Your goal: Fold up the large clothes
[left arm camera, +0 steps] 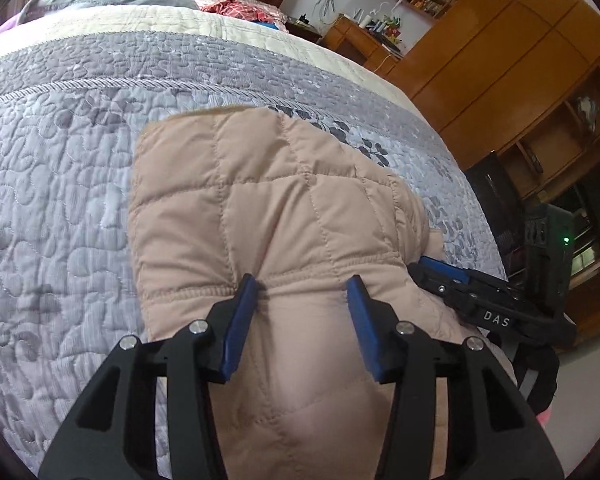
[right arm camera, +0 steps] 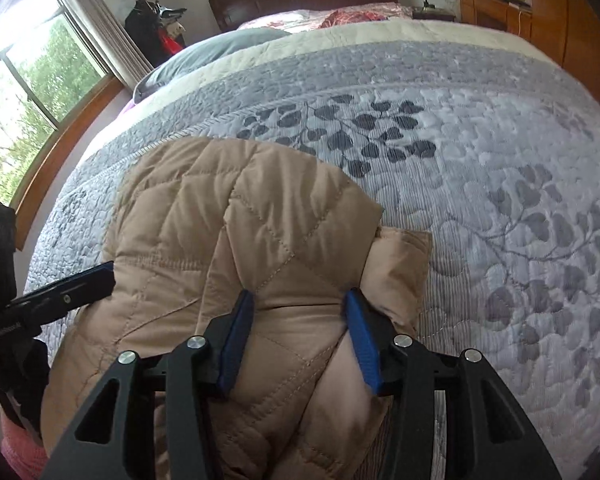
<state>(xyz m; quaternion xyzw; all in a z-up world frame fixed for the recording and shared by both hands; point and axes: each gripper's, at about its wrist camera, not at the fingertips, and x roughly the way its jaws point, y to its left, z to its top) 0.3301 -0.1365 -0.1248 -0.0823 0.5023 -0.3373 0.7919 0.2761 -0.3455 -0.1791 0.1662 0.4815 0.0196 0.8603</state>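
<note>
A tan quilted jacket (left arm camera: 260, 200) lies partly folded on the near part of a bed (left arm camera: 60, 160) covered by a grey-lilac quilted bedspread (right arm camera: 480, 168) with a dark leaf print.

In the left wrist view, the left hand-held gripper (left arm camera: 303, 292) has its 2 blue pads on either side of a bunched ridge of the jacket at a stitched seam. The left pad dents the cloth and the fabric fills the space between them, so it is clamped on the jacket. To the right, the other tool's black body with a blue tip (left arm camera: 444, 268) sits at the jacket's right edge.

In the right wrist view, the left tool pokes in from the left edge against the jacket's side. The right hand-held gripper (right arm camera: 298, 308) pinches a raised fold of the jacket (right arm camera: 228, 208), with the cloth bulging up between the 2 pads. A smaller flap (right arm camera: 404, 260) sticks out just right of it. A window (right arm camera: 32, 88) is at far left, wooden cupboards (left arm camera: 500, 40) at far right.
</note>
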